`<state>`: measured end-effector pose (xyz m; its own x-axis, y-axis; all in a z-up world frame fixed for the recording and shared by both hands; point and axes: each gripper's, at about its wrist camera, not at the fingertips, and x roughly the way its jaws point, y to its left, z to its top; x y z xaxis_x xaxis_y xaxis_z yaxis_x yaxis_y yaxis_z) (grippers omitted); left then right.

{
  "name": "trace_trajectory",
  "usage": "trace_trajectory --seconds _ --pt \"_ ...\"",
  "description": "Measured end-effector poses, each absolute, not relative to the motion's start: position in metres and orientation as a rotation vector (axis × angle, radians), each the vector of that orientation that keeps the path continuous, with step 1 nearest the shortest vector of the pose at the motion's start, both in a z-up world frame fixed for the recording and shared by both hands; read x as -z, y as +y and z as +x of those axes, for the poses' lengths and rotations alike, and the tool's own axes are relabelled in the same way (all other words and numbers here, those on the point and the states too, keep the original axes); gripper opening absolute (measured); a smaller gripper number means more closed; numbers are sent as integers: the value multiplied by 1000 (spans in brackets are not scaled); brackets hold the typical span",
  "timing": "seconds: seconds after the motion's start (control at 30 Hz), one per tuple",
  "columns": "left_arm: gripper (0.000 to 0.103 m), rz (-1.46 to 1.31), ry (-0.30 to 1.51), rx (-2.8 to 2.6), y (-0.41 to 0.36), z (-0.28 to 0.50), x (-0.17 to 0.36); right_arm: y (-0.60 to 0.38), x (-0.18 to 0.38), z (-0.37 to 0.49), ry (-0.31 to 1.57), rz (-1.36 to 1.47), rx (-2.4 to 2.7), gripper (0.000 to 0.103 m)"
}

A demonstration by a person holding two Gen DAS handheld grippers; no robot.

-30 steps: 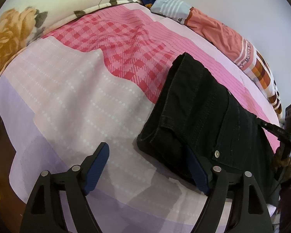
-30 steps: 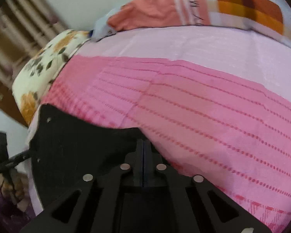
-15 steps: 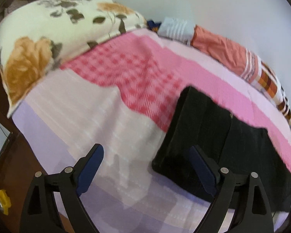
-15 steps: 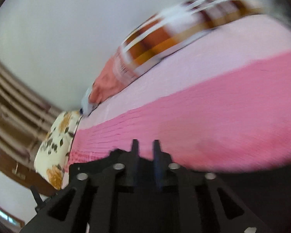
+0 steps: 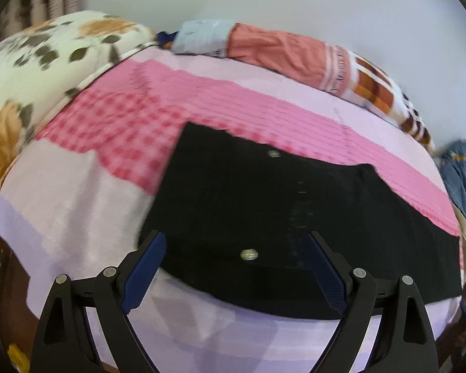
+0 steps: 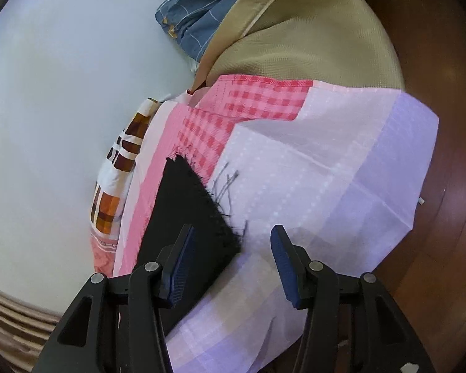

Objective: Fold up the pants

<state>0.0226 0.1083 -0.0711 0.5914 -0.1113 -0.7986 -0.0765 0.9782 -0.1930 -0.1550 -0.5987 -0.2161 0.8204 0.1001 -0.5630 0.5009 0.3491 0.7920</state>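
Black pants (image 5: 264, 199) lie flat on the pink and lilac bedsheet (image 5: 77, 205), waist end nearest the camera, legs stretching off to the right. Over that waist end hovers my left gripper (image 5: 233, 242), open, its blue pads apart and pressing on nothing. In the right wrist view the frayed hem of a pant leg (image 6: 192, 211) lies on the sheet (image 6: 326, 171). My right gripper (image 6: 230, 236) stands over the hem's corner with its jaws opening; the cloth lies below the gap, not pinched.
A floral pillow (image 5: 31, 71) sits at the far left and a rolled orange and plaid blanket (image 5: 295, 56) runs along the wall. A blue checked cloth (image 6: 198, 9) and a beige cushion (image 6: 310, 31) lie past the bed's end. A brown wooden floor (image 6: 435, 186) lies beside it.
My left gripper rose and drew back, swinging over the waistband. My right gripper, shut before, swung far along the pants to the hem, rolled, and its jaws parted.
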Motion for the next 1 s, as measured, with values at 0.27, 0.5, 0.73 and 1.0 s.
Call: trace_trajectory --seconds 0.27,0.5,0.73,1.0 --pt "90 -149 908 61 76 18 56 -579 224 -128 637 1155 186 47" --pt "90 -146 932 83 68 16 63 -561 210 -123 683 1005 224 9" --pt "90 -158 921 83 71 12 61 -568 217 -119 656 1068 196 15" --pt "90 -215 953 80 78 14 68 -540 192 -85 825 763 350 11"
